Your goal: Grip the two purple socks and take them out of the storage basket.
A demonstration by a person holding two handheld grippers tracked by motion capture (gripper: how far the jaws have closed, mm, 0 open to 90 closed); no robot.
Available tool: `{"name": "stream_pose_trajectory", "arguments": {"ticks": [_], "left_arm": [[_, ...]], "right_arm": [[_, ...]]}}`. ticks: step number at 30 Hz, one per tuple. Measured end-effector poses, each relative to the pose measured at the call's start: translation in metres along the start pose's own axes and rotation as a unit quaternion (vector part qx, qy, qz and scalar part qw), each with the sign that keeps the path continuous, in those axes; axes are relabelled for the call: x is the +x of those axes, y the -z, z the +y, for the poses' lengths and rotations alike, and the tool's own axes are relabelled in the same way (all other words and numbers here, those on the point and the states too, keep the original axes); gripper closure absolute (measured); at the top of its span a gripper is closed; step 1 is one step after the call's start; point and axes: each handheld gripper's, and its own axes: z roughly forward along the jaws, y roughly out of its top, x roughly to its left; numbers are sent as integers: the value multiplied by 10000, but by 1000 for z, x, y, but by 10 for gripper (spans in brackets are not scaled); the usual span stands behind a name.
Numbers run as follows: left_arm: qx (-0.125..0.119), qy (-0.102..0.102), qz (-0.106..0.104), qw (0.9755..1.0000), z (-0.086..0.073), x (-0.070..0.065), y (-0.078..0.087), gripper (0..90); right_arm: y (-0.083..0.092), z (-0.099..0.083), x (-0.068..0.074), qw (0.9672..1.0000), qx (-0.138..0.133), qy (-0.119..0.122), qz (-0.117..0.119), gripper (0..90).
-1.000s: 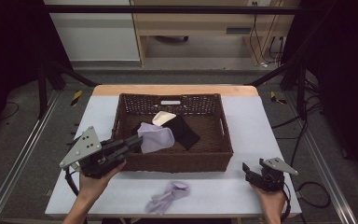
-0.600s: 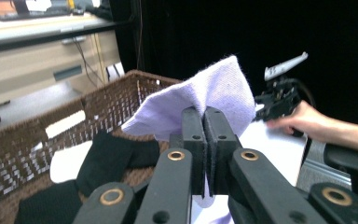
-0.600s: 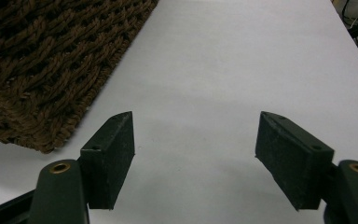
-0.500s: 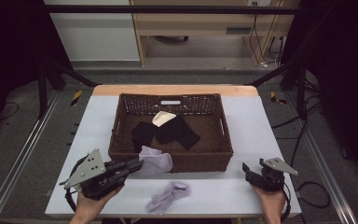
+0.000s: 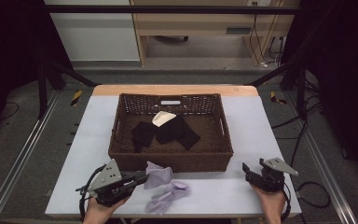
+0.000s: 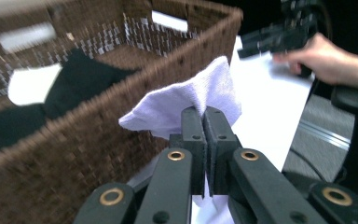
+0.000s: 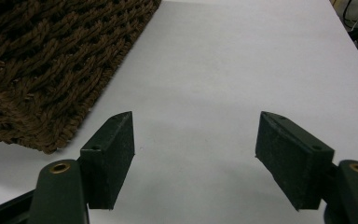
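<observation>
My left gripper [image 5: 142, 177] is shut on a lilac sock [image 5: 159, 176], held just in front of the brown wicker basket [image 5: 214, 161] near the table's front edge. In the left gripper view the lilac sock [image 6: 186, 100] sticks up from between the closed jaws, beside the basket wall [image 6: 65, 158]. A second lilac sock [image 5: 168, 197] lies crumpled on the white table below it. Inside the basket lie black socks [image 5: 170, 130] and a white one [image 5: 162, 117]. My right gripper [image 5: 249, 171] rests open at the front right, with bare table between its jaws in the right gripper view [image 7: 193, 149].
The white table [image 5: 88, 130] has free strips left and right of the basket. The basket corner [image 7: 46, 70] is close on the left in the right gripper view. Metal frame rails [image 5: 23, 154] and cables run along the floor beside the table.
My left gripper has pulled the lilac sock out of the basket, over its front wall, and down toward the table's front edge. The right gripper has stayed put.
</observation>
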Motion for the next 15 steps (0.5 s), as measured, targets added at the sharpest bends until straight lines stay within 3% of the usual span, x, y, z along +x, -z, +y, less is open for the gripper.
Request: {"name": "stream_pose_trajectory", "arguments": {"ticks": [5,10,15], "left_arm": [[244,156,-76,9996,-13,4,-12,872],[580,90,17,9983,-23,4,-26,870],[727,167,92,9972,-30,9,-34,864]], "right_arm": [[0,0,0,10000,7,-8,1,279],[0,0,0,10000,17,-13,12,277],[-1,0,0,10000,21,-1,22,276]]}}
